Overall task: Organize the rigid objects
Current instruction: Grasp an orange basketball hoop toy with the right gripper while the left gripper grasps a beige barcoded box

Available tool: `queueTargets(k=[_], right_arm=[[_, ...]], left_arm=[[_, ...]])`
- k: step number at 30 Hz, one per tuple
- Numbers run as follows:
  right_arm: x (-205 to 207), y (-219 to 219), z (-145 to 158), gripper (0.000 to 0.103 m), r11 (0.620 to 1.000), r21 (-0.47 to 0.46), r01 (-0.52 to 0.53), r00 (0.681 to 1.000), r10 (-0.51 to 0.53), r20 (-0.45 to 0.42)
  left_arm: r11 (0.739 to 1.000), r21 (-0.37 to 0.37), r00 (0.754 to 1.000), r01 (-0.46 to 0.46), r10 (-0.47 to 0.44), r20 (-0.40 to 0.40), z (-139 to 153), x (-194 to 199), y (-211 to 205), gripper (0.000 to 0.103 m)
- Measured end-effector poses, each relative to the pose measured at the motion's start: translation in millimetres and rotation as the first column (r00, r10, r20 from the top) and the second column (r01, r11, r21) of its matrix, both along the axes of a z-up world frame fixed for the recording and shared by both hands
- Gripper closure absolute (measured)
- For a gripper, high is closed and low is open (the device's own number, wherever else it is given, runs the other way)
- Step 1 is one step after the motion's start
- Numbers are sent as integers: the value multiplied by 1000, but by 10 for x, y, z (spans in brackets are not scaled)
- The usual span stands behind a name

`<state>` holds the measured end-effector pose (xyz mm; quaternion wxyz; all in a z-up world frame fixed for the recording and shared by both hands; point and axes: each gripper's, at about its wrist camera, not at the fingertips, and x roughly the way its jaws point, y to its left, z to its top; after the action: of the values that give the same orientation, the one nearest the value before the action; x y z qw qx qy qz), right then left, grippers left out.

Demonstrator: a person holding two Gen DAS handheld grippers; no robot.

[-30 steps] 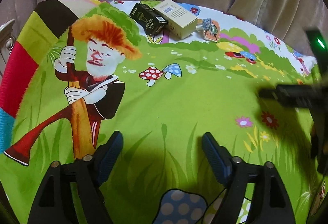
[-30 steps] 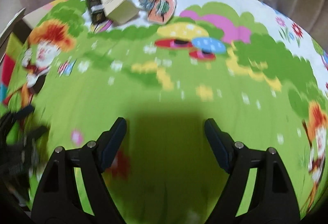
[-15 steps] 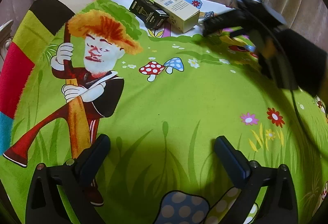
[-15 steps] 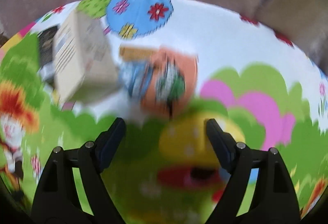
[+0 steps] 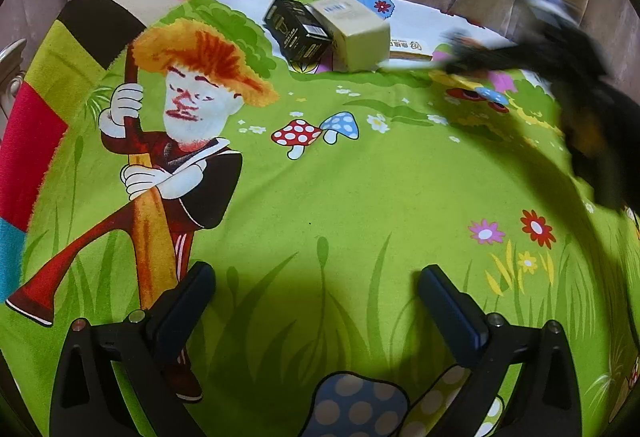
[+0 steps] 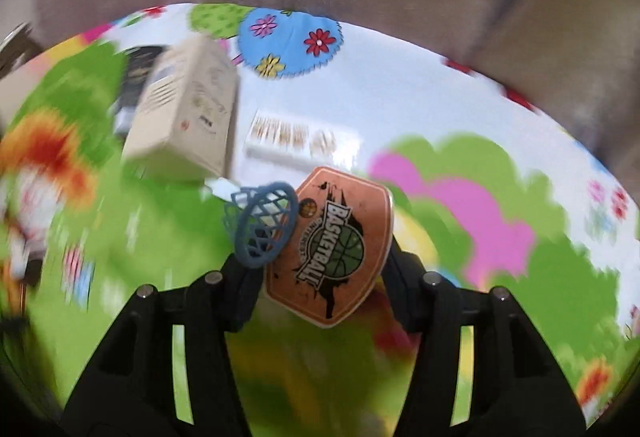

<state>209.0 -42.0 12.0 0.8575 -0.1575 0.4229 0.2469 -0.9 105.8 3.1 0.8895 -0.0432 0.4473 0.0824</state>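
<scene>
The right gripper point(image 6: 320, 269), its jaws having just been closing, clamps the toy basketball backboard point(image 6: 332, 245) by its side edges above the printed cloth point(image 5: 320, 189); the board looks light, stiff and thin, its blue hoop point(image 6: 262, 223) probably fragile. The left gripper point(image 5: 316, 301) gapes wide and empty. Counted: one backboard, one black box point(image 5: 298, 29), one beige box point(image 5: 354, 33), one flat white box point(image 6: 302, 139).

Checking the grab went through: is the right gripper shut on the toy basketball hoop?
Yes, shut. The right gripper has just been closing, and both fingers press the orange backboard's edges.

There were three boxes: one black box point(image 5: 298, 31), one beige box point(image 5: 354, 33) and one flat white box point(image 6: 300, 139). There was one toy basketball hoop point(image 6: 328, 245).
</scene>
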Motion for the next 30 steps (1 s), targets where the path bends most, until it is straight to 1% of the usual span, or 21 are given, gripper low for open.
queueTargets(k=[3, 6, 8, 10, 12, 13, 14, 16, 17, 20, 24, 26, 27, 28, 29, 30], right_arm=[[-485, -481, 81, 46, 1000, -1, -5, 1000, 5, 17], [-898, -1021, 98, 46, 999, 13, 37, 999, -37, -11], [-1170, -1352, 92, 46, 996, 44, 73, 996, -72, -45], [-1397, -1571, 38, 46, 994, 48, 103, 993, -100, -58], [-1590, -1780, -16, 46, 990, 61, 130, 989, -125, -74], [-1645, -1837, -44, 46, 987, 74, 140, 987, -133, -85], [-1678, -1874, -61, 46, 984, 86, 154, 985, -147, -91], [-1745, -1949, -126, 45, 976, 118, 183, 979, -169, -117], [-1779, -1985, -125, 45, 973, 133, 189, 979, -175, -108], [-1812, -1980, -112, 45, 975, 134, 179, 981, -167, -98], [-1831, -1884, -134, 45, 981, 113, 155, 987, -149, -59], [-1840, -1896, -141, 45, 979, 127, 158, 987, -152, -57], [-1839, -1901, -143, 45, 979, 132, 158, 987, -152, -56], [-1849, -1908, -139, 45, 978, 135, 158, 987, -152, -55], [-1848, -1907, -137, 45, 978, 137, 158, 987, -152, -54], [-1849, -1905, -136, 45, 977, 139, 159, 987, -153, -51]], left_arm=[[1000, 0, 1000, 0, 0, -2, 1, 8, 0, 0], [1000, -1, 1000, -3, 3, -9, -1, 42, 7, 0], [1000, -3, 1000, -16, 16, -27, 5, 87, 10, 0], [998, -15, 996, -64, 63, -67, 22, 204, -2, 0], [997, -53, 995, -64, 60, -82, 46, 406, -57, 0], [994, -92, 996, -60, 53, -73, 68, 558, -96, 0], [992, -101, 996, -69, 63, -62, 81, 676, -132, 0], [992, -93, 996, -84, 81, -38, 112, 972, -204, 0], [992, -87, 996, -86, 84, -20, 133, 1155, -233, 0], [992, -42, 992, -122, 122, 6, 198, 1740, -280, 0], [987, 25, 987, -161, 160, 29, 247, 2287, -295, 1], [991, 20, 990, -135, 134, 39, 244, 2408, -295, 34], [993, 20, 993, -119, 118, 27, 237, 2425, -302, 47], [994, 2, 994, -108, 108, 31, 258, 2382, -308, 48], [995, -34, 994, -93, 95, 48, 289, 2270, -317, 50], [996, -53, 996, -66, 69, 61, 316, 2106, -352, 51]])
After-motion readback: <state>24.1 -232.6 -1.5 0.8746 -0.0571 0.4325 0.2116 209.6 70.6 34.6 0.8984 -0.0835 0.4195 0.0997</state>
